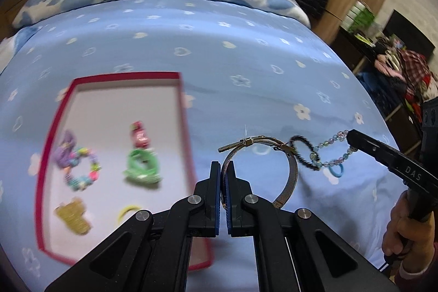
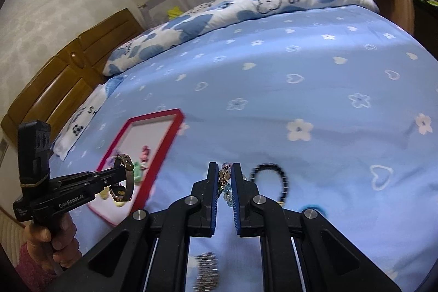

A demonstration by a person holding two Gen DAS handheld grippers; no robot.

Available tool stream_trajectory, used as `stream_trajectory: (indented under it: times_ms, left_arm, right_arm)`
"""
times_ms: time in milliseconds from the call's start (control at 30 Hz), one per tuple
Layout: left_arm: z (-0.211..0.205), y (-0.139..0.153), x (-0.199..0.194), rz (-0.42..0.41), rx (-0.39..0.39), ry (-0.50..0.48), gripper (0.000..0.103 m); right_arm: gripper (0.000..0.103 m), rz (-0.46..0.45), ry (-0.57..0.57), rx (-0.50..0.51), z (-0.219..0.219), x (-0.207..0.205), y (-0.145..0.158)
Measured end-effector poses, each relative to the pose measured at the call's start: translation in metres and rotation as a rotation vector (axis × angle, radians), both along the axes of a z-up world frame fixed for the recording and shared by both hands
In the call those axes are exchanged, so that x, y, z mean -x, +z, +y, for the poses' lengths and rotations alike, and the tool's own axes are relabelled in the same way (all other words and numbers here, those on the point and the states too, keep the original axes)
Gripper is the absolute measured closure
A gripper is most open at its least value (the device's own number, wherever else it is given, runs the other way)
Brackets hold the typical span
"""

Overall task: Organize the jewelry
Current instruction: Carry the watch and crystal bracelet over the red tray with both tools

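My left gripper (image 1: pixel 223 166) is shut on a bronze mesh bracelet (image 1: pixel 291 177), which loops out to the right above the bed. It is seen from the side in the right wrist view as the left gripper (image 2: pixel 123 172) holding the bracelet (image 2: pixel 128 182) over the box's near end. My right gripper (image 2: pixel 225 167) is shut on a pastel glass-bead bracelet (image 2: pixel 225 177); in the left wrist view the right gripper (image 1: pixel 349 136) shows with the bead bracelet (image 1: pixel 336 152) hanging from it. A red-rimmed box (image 1: pixel 50 144) lies at left with several pieces inside.
In the box are a multicolour bead bracelet (image 1: pixel 79 166), a green hair tie (image 1: pixel 142 167), a pink clip (image 1: pixel 139 134), a gold glitter piece (image 1: pixel 72 215) and a yellow ring (image 1: pixel 128 211). A black bead bracelet (image 2: pixel 269 174), a blue ring (image 1: pixel 335 171) and a silver piece (image 2: pixel 208 272) lie on the blue sheet (image 2: pixel 301 73).
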State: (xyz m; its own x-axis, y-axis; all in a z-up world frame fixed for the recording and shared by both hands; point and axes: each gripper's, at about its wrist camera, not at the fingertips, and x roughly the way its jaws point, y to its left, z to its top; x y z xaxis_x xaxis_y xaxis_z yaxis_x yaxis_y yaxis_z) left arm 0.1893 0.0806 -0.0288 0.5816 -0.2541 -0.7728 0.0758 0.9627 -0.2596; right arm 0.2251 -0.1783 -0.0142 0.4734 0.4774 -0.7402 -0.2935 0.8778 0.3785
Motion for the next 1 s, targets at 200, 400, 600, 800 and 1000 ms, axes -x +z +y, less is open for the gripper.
stream_trajectory:
  times_ms: [200,400,600,800,1000]
  left_arm:
    - [0.037,0.005,0.023,0.005,-0.010,0.077,0.101]
    - [0.074,0.013,0.038,0.008,-0.022,0.150,0.101]
    - [0.094,0.015,0.042,0.017,-0.041,0.207,0.101]
    - [0.115,0.007,0.031,0.053,-0.061,0.254,0.101]
    - [0.133,-0.008,0.012,0.114,-0.076,0.291,0.101]
  right_arm:
    - [0.095,0.002,0.076,-0.032,0.040,0.007,0.002]
    - [0.095,-0.002,0.149,-0.055,0.081,0.010,0.004]
    - [0.095,-0.005,0.218,-0.076,0.122,0.010,0.007]
    - [0.095,0.003,0.277,-0.093,0.160,0.009,0.001]
    - [0.095,0.037,0.312,-0.114,0.193,0.002,-0.015]
